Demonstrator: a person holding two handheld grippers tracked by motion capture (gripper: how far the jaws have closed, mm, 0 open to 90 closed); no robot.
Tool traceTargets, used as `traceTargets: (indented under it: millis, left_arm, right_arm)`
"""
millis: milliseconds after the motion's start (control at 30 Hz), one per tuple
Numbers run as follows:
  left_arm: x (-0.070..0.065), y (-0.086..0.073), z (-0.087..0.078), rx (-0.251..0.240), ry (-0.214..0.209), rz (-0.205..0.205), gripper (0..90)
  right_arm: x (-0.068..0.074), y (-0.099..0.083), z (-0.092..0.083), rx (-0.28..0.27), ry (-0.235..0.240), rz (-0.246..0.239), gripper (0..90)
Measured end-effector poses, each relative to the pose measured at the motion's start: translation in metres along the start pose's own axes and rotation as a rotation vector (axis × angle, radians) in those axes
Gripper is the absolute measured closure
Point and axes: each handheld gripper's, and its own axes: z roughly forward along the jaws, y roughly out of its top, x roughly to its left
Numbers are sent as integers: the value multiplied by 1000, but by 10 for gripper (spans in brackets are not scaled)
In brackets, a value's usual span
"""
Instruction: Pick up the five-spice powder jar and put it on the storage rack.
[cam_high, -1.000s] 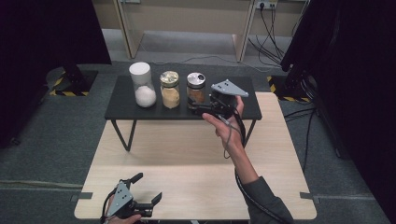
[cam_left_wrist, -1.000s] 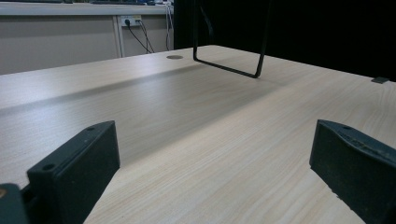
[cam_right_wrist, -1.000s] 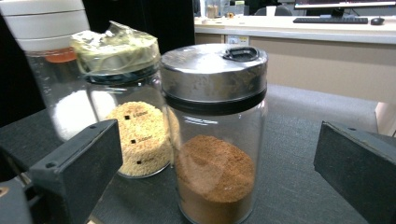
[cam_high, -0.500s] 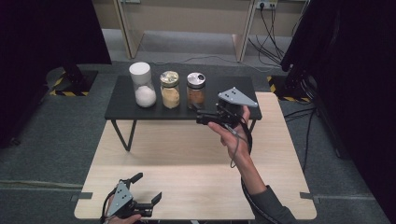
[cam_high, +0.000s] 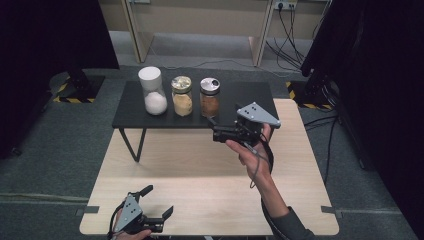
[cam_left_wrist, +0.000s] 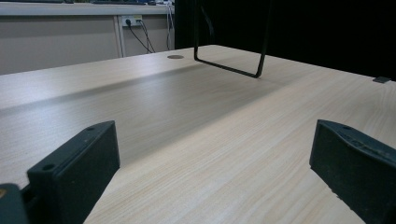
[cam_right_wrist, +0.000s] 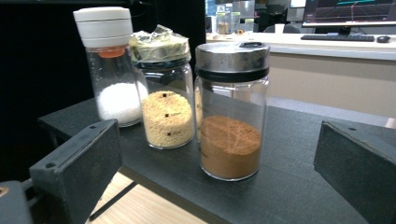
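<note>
Since a second ago, the right gripper has drawn back from the brown jar toward the person and now hangs over the near edge of the black stand, held in the right hand. Nearest the person, the left gripper sits as before at the near left of the wooden table, its jaws spread wide with only bare tabletop between them in the left gripper view.

Farther out, the right gripper's jaws are also wide apart and hold nothing; the right gripper view looks between them at the brown jar, upright on the stand, apart from both jaws. Its metal lid is on. Just beyond it to the left stands the yellow jar, and past that the white jar, all three in a close row at the stand's far edge.
</note>
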Motion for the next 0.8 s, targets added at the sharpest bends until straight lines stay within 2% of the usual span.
traceTargets:
  millis: [800]
  left_arm:
    - [0, 0, 0, 3, 0, 3, 10]
  right_arm:
    - [10, -31, -10, -17, 32, -13, 15]
